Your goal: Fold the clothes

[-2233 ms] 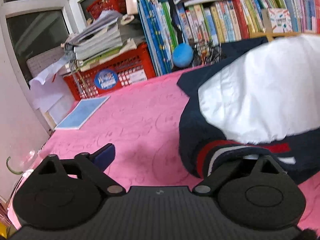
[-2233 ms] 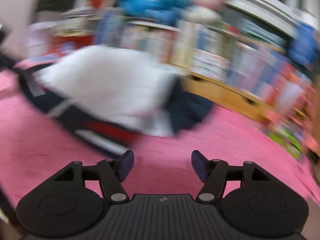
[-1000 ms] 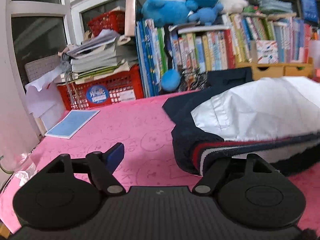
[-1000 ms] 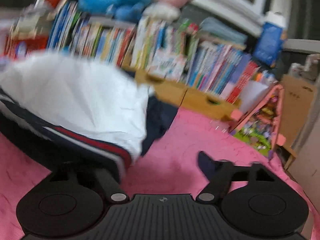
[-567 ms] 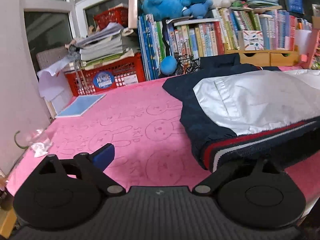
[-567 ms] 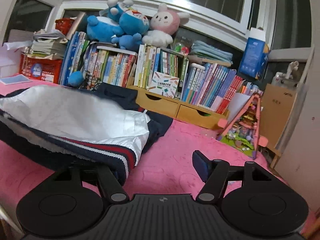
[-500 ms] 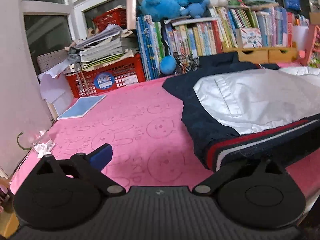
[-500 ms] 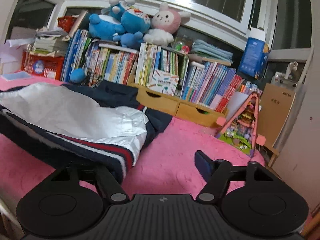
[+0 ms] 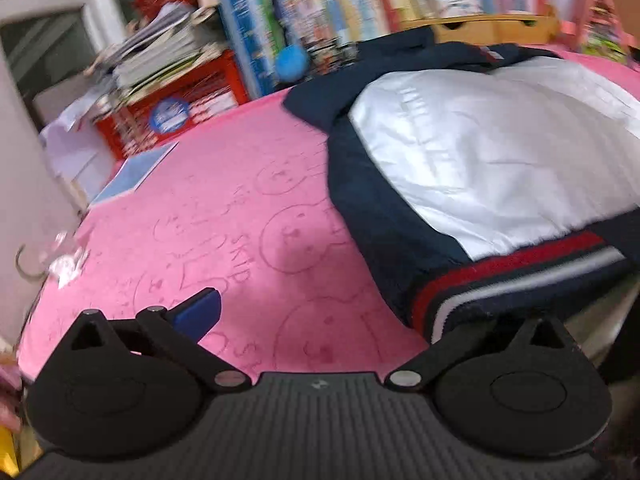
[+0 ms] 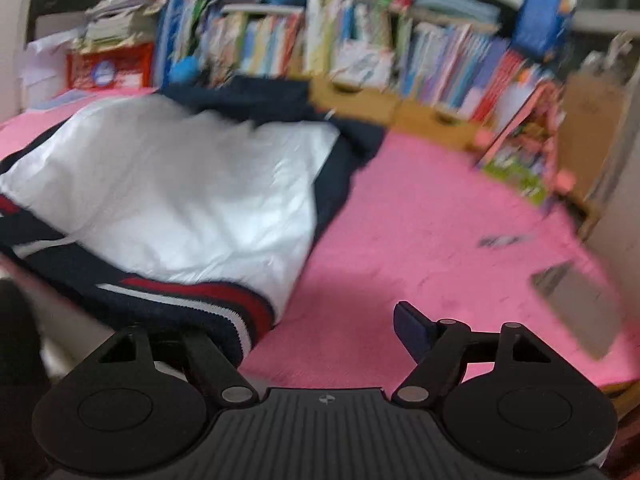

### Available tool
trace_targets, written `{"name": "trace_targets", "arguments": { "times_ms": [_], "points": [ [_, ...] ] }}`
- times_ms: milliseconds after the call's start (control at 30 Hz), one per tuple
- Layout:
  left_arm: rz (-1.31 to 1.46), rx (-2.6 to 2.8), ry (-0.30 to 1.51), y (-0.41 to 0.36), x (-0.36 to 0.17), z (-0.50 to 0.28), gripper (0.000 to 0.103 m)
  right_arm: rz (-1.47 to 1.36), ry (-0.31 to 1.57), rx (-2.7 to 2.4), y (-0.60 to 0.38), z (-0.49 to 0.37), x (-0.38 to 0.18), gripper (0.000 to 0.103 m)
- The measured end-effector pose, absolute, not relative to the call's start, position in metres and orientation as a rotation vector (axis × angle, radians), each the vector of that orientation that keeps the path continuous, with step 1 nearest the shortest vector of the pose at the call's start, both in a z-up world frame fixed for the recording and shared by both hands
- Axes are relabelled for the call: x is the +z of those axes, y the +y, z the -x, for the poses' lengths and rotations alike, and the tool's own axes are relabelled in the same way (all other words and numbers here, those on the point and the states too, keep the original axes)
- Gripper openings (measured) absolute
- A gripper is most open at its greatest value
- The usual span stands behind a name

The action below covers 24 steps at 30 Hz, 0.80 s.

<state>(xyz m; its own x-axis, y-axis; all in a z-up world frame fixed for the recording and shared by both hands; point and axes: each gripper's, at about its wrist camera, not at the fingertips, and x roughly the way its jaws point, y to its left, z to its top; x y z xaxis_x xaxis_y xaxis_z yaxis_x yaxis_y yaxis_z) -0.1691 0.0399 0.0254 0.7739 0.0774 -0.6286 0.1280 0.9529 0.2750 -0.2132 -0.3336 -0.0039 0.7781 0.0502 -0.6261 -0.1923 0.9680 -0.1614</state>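
A navy jacket (image 9: pixel 480 152) with white lining up and a red-and-white striped hem (image 9: pixel 520 264) lies folded on the pink tablecloth (image 9: pixel 248 216). My left gripper (image 9: pixel 328 320) stands wide open at the hem's left corner. Its blue left fingertip (image 9: pixel 200 311) is over bare cloth and its right finger is hidden under the hem. In the right wrist view the jacket (image 10: pixel 180 200) fills the left half. My right gripper (image 10: pixel 312 328) sits at the hem's right corner (image 10: pixel 240 312), jaws opening. Its right fingertip (image 10: pixel 412 326) is clear and its left finger is covered by the hem.
Along the back stand a red crate (image 9: pixel 180 108) of papers, a row of books (image 9: pixel 320 12) and wooden drawers (image 10: pixel 400 108). A blue booklet (image 9: pixel 132 174) lies far left. A toy house (image 10: pixel 520 148) and a grey flat object (image 10: pixel 576 296) sit on the right.
Both grippers have spread their jaws wider at the hem corners. Both views have swung and tipped down toward the table. The jacket's earlier raised bulge has settled flat.
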Motion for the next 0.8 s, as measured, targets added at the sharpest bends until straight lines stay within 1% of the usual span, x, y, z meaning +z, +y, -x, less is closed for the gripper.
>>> {"name": "trace_targets", "arguments": {
  "times_ms": [100, 200, 300, 367, 533, 700, 800],
  "points": [
    [-0.287, -0.13, 0.687, 0.051, 0.037, 0.181, 0.103, 0.172, 0.71, 0.23, -0.347, 0.218, 0.006, 0.078],
    [-0.243, -0.199, 0.68, 0.06, 0.048, 0.188, 0.103, 0.115, 0.766, 0.269, -0.36, 0.214, 0.015, 0.085],
    [-0.211, -0.23, 0.658, 0.06, 0.056, 0.193, 0.103, 0.143, 0.811, 0.224, -0.352, 0.202, 0.024, 0.087],
    [-0.191, -0.247, 0.636, 0.057, 0.061, 0.197, 0.103, 0.199, 0.81, 0.2, -0.343, 0.199, 0.028, 0.091],
    [-0.136, -0.285, 0.569, 0.055, 0.079, 0.207, 0.103, 0.316, 0.81, 0.154, -0.326, 0.201, 0.029, 0.097],
    [-0.161, -0.284, 0.52, 0.048, 0.089, 0.21, 0.103, 0.35, 0.797, 0.141, -0.331, 0.206, 0.029, 0.098],
    [-0.21, -0.254, 0.495, 0.04, 0.092, 0.209, 0.103, 0.373, 0.786, 0.13, -0.33, 0.212, 0.03, 0.1]
  ]
}}
